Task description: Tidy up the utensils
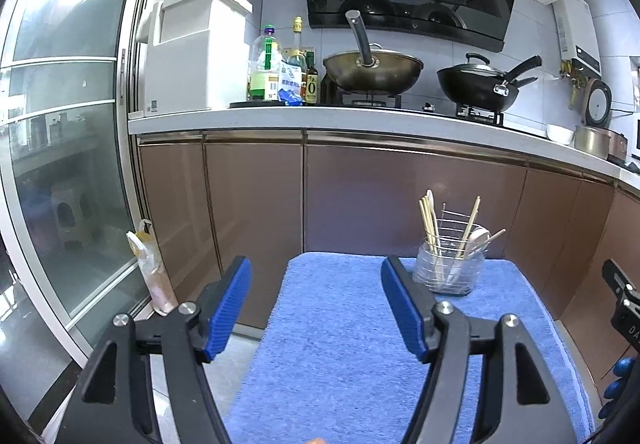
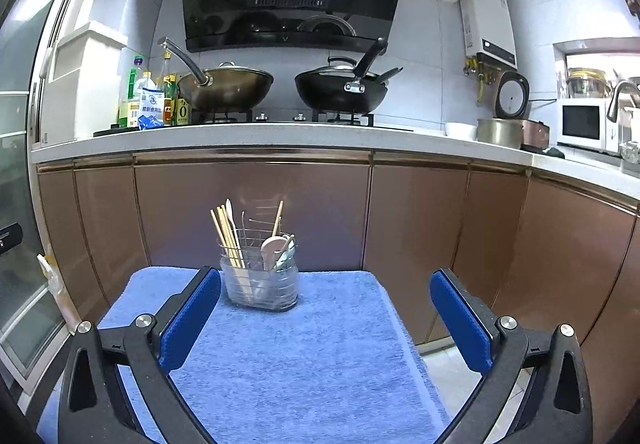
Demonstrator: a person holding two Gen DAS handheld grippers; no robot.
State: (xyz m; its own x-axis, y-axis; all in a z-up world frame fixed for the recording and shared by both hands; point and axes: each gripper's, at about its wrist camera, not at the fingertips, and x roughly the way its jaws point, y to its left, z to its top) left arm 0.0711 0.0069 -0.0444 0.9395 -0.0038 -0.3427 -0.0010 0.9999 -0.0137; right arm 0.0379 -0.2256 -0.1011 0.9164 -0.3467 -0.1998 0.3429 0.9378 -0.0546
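Utensil holder [image 2: 259,278], clear round cup with a wire rack inside, stands upright near the far edge of the fuzzy blue towel [image 2: 304,356]. Wooden chopsticks [image 2: 227,234] and a pale spoon [image 2: 271,247] stick out of it. Your left gripper [image 1: 316,308] and right gripper [image 2: 326,320] hover over the towel's near part, ribbed blue pads spread wide, nothing held.

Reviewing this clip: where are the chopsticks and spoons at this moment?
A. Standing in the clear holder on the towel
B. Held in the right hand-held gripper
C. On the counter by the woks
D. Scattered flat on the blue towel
A: the chopsticks and spoons stand in the clear holder on the blue towel; both hand-held grippers, left and right, are open and empty.
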